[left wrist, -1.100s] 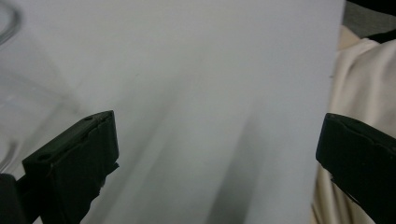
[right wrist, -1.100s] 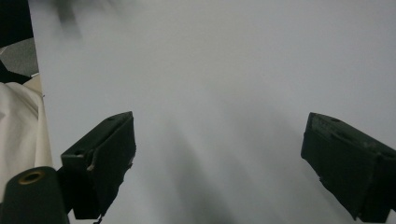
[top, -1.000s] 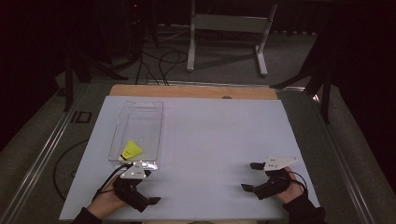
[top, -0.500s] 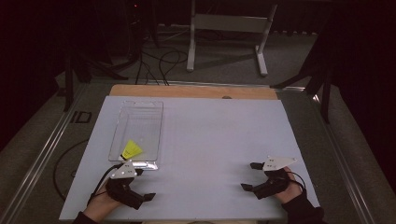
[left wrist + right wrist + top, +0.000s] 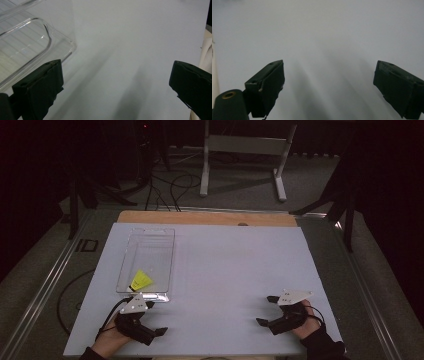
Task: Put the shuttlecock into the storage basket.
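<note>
A clear plastic tray (image 5: 150, 245) lies on the left part of the white table sheet (image 5: 230, 265), and a small yellow object (image 5: 141, 280) rests in its near end. My left gripper (image 5: 156, 318) sits just in front of the tray's near edge, pointing right, open and holding nothing. In the left gripper view the tray's rounded corner (image 5: 37, 37) is at upper left, beyond the wide-apart jaws of the left gripper (image 5: 116, 75). My right gripper (image 5: 265, 310) rests near the front right of the sheet, pointing left. It (image 5: 329, 75) is open over bare sheet.
A wooden strip (image 5: 200, 217) borders the sheet's far edge. Beyond the table stand a metal frame (image 5: 240, 150) and loose cables (image 5: 170, 185) on the dark floor. The sheet's front edge lies just behind both hands.
The left gripper has drawn back slightly from the tray toward the front edge. The right gripper has stayed put.
</note>
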A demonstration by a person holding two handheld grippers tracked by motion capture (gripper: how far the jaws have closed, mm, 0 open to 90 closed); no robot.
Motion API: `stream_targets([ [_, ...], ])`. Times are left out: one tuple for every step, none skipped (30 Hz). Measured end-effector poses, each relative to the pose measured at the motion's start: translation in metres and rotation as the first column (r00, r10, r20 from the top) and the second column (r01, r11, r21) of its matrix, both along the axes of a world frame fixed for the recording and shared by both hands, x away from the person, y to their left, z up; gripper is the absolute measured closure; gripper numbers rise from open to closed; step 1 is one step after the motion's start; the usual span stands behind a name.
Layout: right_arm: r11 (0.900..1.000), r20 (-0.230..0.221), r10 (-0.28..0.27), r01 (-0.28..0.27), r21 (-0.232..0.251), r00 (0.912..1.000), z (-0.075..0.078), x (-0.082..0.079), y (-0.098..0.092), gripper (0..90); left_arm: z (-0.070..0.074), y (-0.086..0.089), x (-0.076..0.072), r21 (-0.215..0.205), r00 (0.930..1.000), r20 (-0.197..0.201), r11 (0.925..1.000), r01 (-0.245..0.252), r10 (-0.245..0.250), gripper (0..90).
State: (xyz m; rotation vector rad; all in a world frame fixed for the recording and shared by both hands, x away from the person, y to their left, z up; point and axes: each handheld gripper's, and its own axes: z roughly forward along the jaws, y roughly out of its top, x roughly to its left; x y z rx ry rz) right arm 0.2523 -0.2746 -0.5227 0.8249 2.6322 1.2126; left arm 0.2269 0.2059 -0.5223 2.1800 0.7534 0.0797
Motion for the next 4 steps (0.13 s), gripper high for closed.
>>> stream_targets([
  [1.0,-0.003,0.001,-0.001,-0.003,1.0,-0.0004,-0.0004,0.0006,10.1,-0.0001,0.0001,0.0001,-0.004,1.0,-0.002,1.0,0.002,-0.002,0.1],
  [1.0,-0.006,0.003,-0.003,-0.002,1.0,-0.0006,-0.0007,0.001,10.1,-0.0001,0.0001,0.0002,-0.003,1.0,-0.002,1.0,0.003,-0.003,0.1],
  [1.0,-0.006,0.003,-0.003,-0.002,1.0,-0.0006,-0.0007,0.001,10.1,-0.0001,0.0001,0.0002,-0.003,1.0,-0.002,1.0,0.003,-0.003,0.1],
  [1.0,-0.008,0.002,-0.002,-0.003,1.0,-0.0008,-0.0007,0.0013,10.1,-0.0002,0.0,0.0001,-0.007,1.0,-0.002,1.0,0.005,-0.005,0.1],
])
